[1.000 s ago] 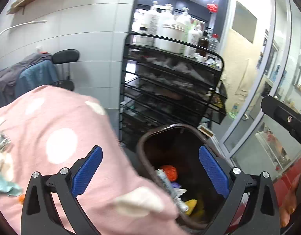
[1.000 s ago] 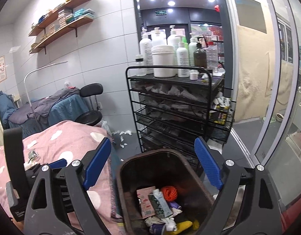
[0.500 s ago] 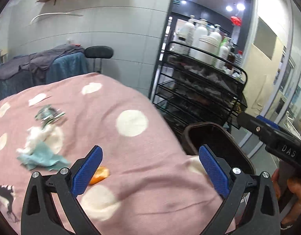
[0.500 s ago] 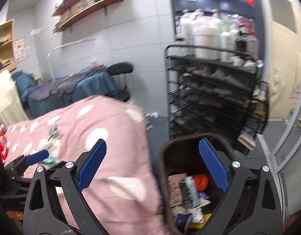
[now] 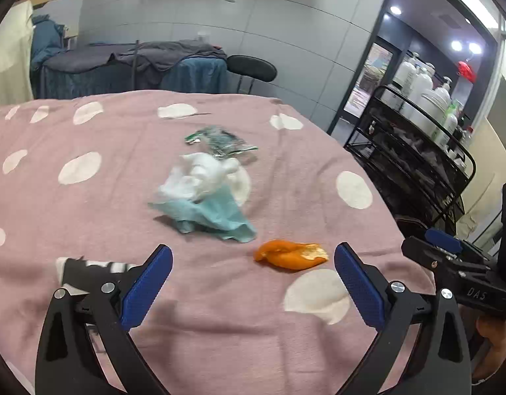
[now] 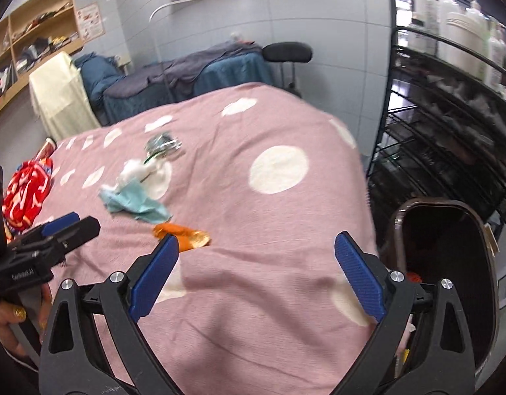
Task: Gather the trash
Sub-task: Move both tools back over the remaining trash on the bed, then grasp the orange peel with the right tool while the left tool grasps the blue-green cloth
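Observation:
On the pink dotted blanket (image 5: pixel 239 326) lie an orange peel (image 5: pixel 291 255), a teal cloth (image 5: pixel 216 215) with a white tissue wad (image 5: pixel 202 172) on it, and a crumpled green foil wrapper (image 5: pixel 220 140). My left gripper (image 5: pixel 253 283) hangs open over the blanket with the peel just beyond its fingertips and nothing between them. My right gripper (image 6: pixel 256 275) is open and empty too; the orange peel (image 6: pixel 183 235) shows just past its left finger. At the bed's right stands the brown trash bin (image 6: pixel 483 253), with trash inside.
A black wire cart (image 6: pixel 450 105) with white bottles stands behind the bin. A red patterned cloth (image 6: pixel 25 191) lies at the bed's left end. Behind are a blue-covered bed (image 5: pixel 131 69), a black stool (image 5: pixel 253 67) and wall shelves (image 6: pixel 32 42).
Both views have swung left from the trash bin onto the bed. The trash on the blanket is now in front of both open grippers; the bin has slid to the right edge.

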A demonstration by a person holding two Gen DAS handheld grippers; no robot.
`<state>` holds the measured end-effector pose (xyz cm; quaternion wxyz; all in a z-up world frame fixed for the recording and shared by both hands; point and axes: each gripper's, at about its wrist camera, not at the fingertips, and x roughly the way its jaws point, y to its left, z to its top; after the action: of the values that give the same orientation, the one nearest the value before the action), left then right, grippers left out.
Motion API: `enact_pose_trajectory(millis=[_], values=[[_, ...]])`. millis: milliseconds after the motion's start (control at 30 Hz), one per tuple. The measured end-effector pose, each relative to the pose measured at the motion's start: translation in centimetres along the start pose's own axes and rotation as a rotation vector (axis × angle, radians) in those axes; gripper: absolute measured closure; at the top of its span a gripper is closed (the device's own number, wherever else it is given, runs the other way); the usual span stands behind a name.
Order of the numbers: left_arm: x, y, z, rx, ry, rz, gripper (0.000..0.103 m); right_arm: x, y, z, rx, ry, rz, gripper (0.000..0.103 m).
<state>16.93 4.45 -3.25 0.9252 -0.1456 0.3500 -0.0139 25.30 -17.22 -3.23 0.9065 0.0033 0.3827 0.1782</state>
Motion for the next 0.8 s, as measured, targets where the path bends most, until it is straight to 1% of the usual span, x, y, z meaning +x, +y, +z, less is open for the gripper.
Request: enact_pose_trajectory(millis=[167, 267, 367, 467, 500, 667, 733, 767, 800], values=[[-0.5, 1.9, -0.2, -0.014, 0.000, 0.023, 0.007, 1.7, 2.8, 0.2, -0.075, 0.060, 0.021, 0.009], [-0.5, 2.3, -0.1, -0.011, -0.001, 0.039, 0.007, 3.3, 4.5, 0.8, -0.135, 0.120, 0.044, 0.009], [-0.7, 2.7, -0.1, -0.009, -0.004, 0.042, 0.007, 5.9, 6.4, 1.4, -0.219, 0.197, 0.044, 0.011], [-0.6, 2.9, -0.1, -0.005, 0.003, 0.047, 0.007, 8.9, 8.2, 1.6, -0.305, 0.290, 0.041, 0.018], [-0.6, 3.0, -0.1, -0.004, 0.003, 0.045, 0.007, 9.9, 8.8, 1.6, -0.336, 0.318, 0.028, 0.023], [-0.6, 3.5, -0.1, 0.004, 0.003, 0.041, 0.007, 13.1, 10.7, 1.6, -0.440, 0.413, 0.013, 0.028], [-0.5, 3.8, 0.0, -0.004, 0.010, 0.038, 0.011, 14.1, 11.4, 1.4, -0.478, 0.439, 0.000, 0.043], [-0.4, 4.1, 0.1, -0.013, 0.015, 0.033, 0.014, 14.3, 11.5, 1.4, -0.485, 0.442, 0.002, 0.046], [-0.2, 4.2, 0.1, -0.020, 0.022, 0.029, 0.016, 14.3, 11.7, 1.3, -0.491, 0.440, 0.008, 0.055]])
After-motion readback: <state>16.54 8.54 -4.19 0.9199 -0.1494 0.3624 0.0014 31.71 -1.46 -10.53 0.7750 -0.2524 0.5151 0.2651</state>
